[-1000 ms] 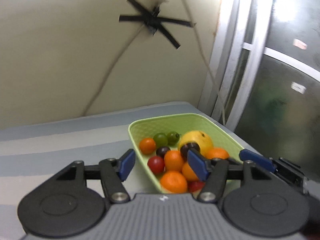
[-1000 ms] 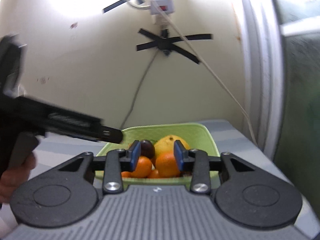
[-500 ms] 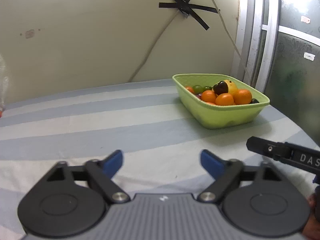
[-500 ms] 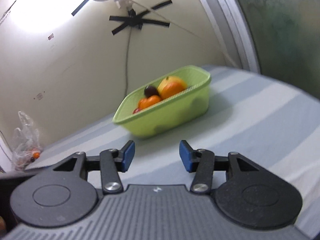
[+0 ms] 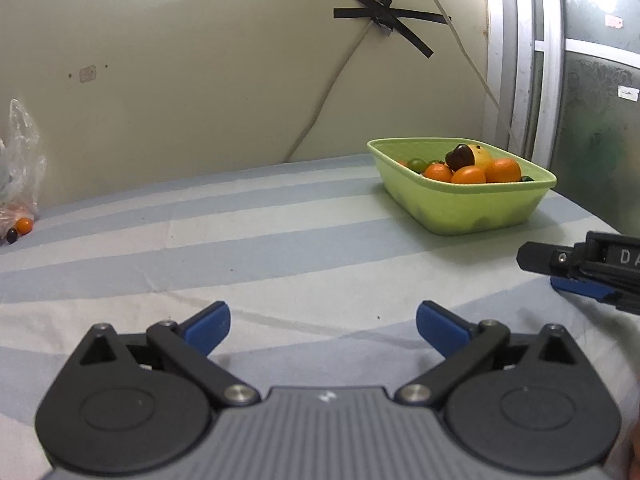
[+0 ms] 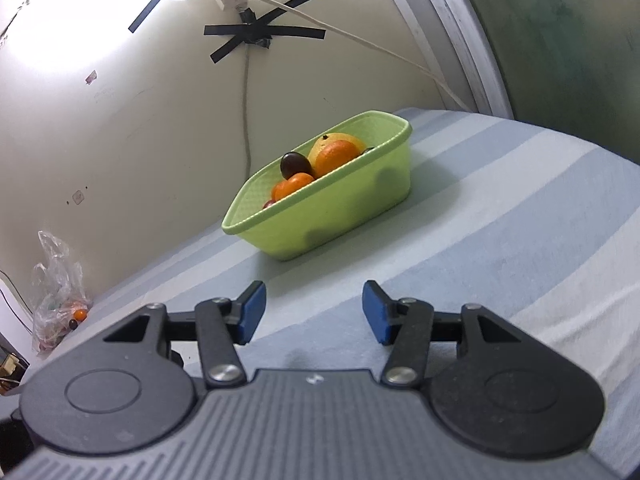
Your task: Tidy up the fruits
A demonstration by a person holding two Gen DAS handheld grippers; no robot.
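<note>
A light green basket (image 5: 472, 208) (image 6: 344, 208) stands on the striped cloth near the wall, filled with oranges (image 5: 468, 175) (image 6: 335, 155), a yellow fruit, a dark plum (image 5: 459, 156) (image 6: 295, 163) and small green fruits. My left gripper (image 5: 323, 330) hovers over the cloth well short of the basket, its jaws opening wide with nothing between them. My right gripper (image 6: 314, 312) is also short of the basket, tilted, its jaws opening and empty. The right gripper's fingers (image 5: 580, 288) show at the right edge of the left wrist view.
A clear plastic bag (image 5: 18, 176) (image 6: 56, 300) with a small orange fruit (image 5: 25, 224) and a dark one lies at the far left by the wall. A taped cable (image 5: 384, 20) runs down the wall. A window frame (image 5: 516, 60) stands at the right.
Both grippers have pulled back from above the basket to low over the cloth, and both sets of jaws have opened wider. The right gripper has rolled, so its view is tilted.
</note>
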